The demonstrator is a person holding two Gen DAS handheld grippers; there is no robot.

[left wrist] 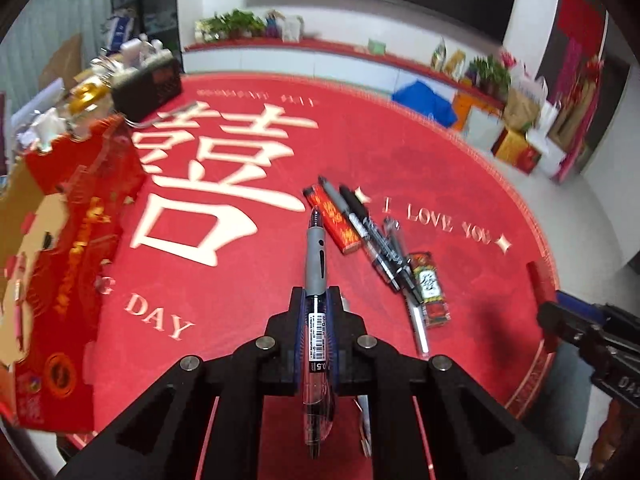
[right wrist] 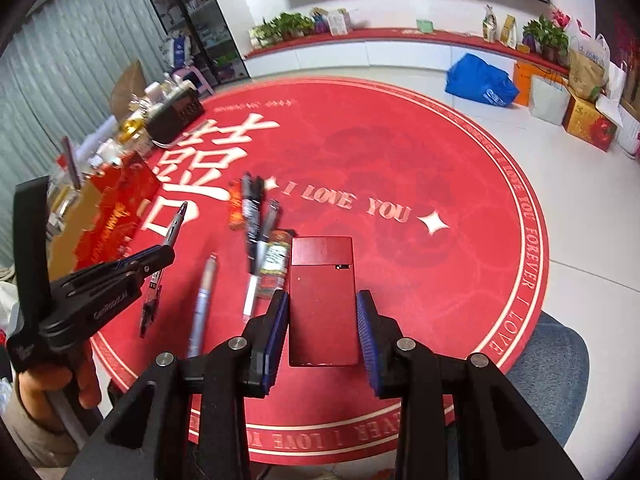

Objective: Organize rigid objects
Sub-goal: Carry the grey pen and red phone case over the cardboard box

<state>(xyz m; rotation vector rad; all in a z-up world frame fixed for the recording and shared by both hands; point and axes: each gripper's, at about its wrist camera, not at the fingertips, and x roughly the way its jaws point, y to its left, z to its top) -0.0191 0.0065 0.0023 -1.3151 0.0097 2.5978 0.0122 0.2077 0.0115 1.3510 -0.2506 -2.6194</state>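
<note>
My left gripper (left wrist: 316, 300) is shut on a grey-grip gel pen (left wrist: 315, 256) and holds it above the red round mat (left wrist: 240, 280); it also shows in the right wrist view (right wrist: 160, 256). My right gripper (right wrist: 322, 320) holds a red rectangular box (right wrist: 322, 300) between its blue pads (right wrist: 280, 320), above the mat's near edge. On the mat lie black pens (left wrist: 372, 236), a red stick box (left wrist: 332, 220) and a patterned small box (left wrist: 430, 288). A silver-blue pen (right wrist: 202, 304) lies near the left gripper.
A red and gold open cardboard box (left wrist: 68, 248) stands at the mat's left. Behind it are a black case (left wrist: 148, 84) and bottles. A blue bag (right wrist: 480, 80) and gift bags sit on the floor at the right. A blue-grey seat (right wrist: 560, 360) lies beside the mat.
</note>
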